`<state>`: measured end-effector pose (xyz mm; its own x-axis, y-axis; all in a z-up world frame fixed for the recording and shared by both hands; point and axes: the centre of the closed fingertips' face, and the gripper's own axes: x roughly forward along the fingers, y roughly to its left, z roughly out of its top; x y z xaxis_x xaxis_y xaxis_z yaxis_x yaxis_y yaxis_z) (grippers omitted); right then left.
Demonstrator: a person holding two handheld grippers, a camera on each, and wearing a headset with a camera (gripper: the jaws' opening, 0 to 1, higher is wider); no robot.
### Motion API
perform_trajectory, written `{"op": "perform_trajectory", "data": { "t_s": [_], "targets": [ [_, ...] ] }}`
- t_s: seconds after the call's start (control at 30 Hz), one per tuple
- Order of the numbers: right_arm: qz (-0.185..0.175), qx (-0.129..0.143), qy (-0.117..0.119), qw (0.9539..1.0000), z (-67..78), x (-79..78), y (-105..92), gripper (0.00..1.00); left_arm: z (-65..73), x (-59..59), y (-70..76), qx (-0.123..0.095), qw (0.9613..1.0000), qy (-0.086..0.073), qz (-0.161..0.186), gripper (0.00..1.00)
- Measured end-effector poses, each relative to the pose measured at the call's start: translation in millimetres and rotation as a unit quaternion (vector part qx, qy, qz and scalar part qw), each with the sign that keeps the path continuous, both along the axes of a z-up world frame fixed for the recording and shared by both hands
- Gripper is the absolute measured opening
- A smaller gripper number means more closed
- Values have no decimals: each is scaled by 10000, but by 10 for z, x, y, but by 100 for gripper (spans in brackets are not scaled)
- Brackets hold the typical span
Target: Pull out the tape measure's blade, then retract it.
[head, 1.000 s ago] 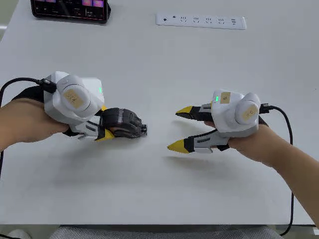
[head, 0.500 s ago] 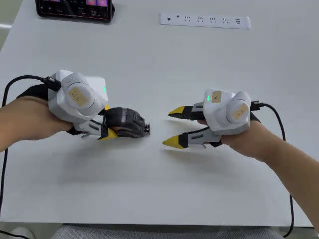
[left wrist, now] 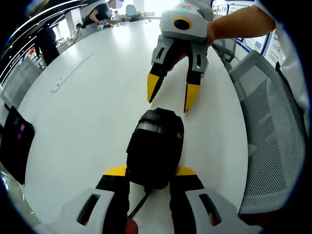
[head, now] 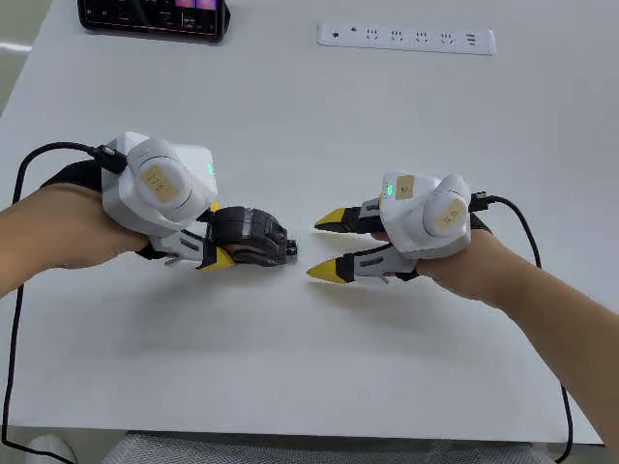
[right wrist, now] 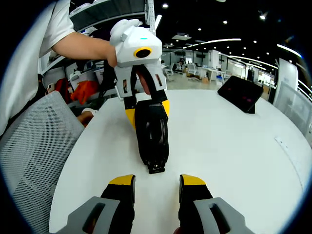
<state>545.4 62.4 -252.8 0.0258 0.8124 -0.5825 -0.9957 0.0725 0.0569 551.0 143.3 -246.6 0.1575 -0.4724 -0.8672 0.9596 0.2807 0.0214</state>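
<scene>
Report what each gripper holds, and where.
Left gripper clamps the tape measure by the rear sides of its case; right gripper is open, holding nothing.

An open strip of table point(head: 290, 338) is lying between your right gripper point(head: 326, 246), its jaws spread, and the tape measure point(head: 253, 237). Your left gripper point(head: 215, 235) is blocking the case's other end, clamped round it. The power strip point(head: 406, 39) and tablet point(head: 155, 14) are sitting well apart, along the far edge.
</scene>
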Motion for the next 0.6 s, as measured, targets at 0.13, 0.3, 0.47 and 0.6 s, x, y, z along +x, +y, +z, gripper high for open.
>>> {"op": "perform_trajectory", "data": {
  "t_s": [0.13, 0.3, 0.47, 0.6],
  "targets": [
    [42, 21, -12, 10000, -14, 11, 48, 30, 0, 0, -1, -1, 10000, 1, -8, 26],
    [132, 27, -18, 9999, -40, 1, 115, 28, -4, 0, 1, -1, 10000, 7, -6, 26],
    [194, 14, -54, 9998, -67, 9, 151, 24, -4, 0, 2, 7, 10000, 3, -15, 27],
    [223, 36, -64, 9997, -71, 9, 169, 21, -4, 0, 2, -1, 10000, 2, -8, 27]
  ]
}}
